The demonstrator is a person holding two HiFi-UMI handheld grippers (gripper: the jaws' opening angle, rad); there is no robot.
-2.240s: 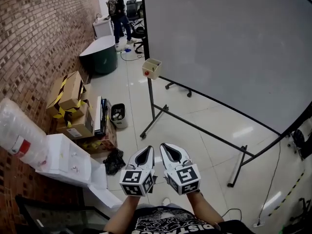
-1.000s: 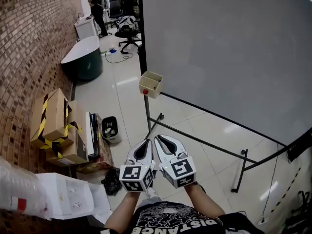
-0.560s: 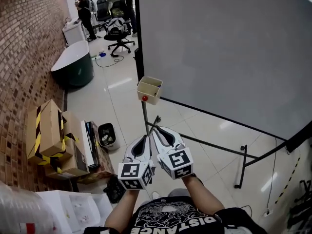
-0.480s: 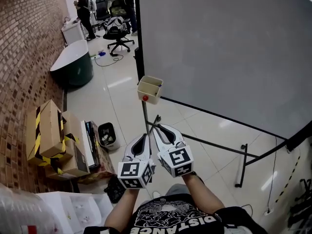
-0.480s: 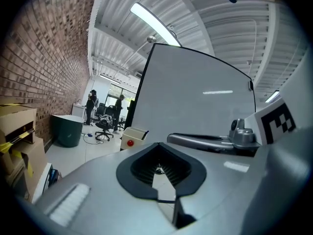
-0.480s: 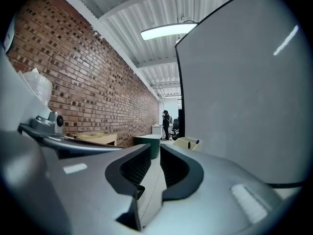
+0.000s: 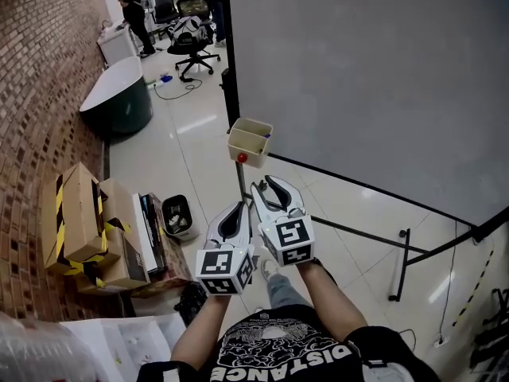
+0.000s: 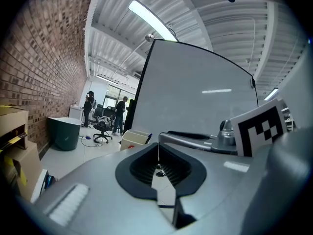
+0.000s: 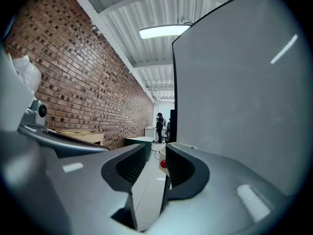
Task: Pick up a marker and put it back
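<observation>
A: Right gripper (image 7: 265,185)?
B: Its fingers were opening, nothing between them. It pointed toward the open beige box (image 7: 250,140) with the red round knob (image 7: 242,157), at the lower left corner of the big white board (image 7: 382,78).
A: Left gripper (image 7: 237,210)?
B: Fingers closed together, empty, just beside the right one.
A: Marker?
B: The tip of a dark blue marker (image 8: 148,137) poked out of that box, apart from both grippers.

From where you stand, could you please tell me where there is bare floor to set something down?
The floor is bare between the whiteboard stand and the cardboard boxes, up to the round table. Along the brick wall it is crowded with boxes and a small bin.
</observation>
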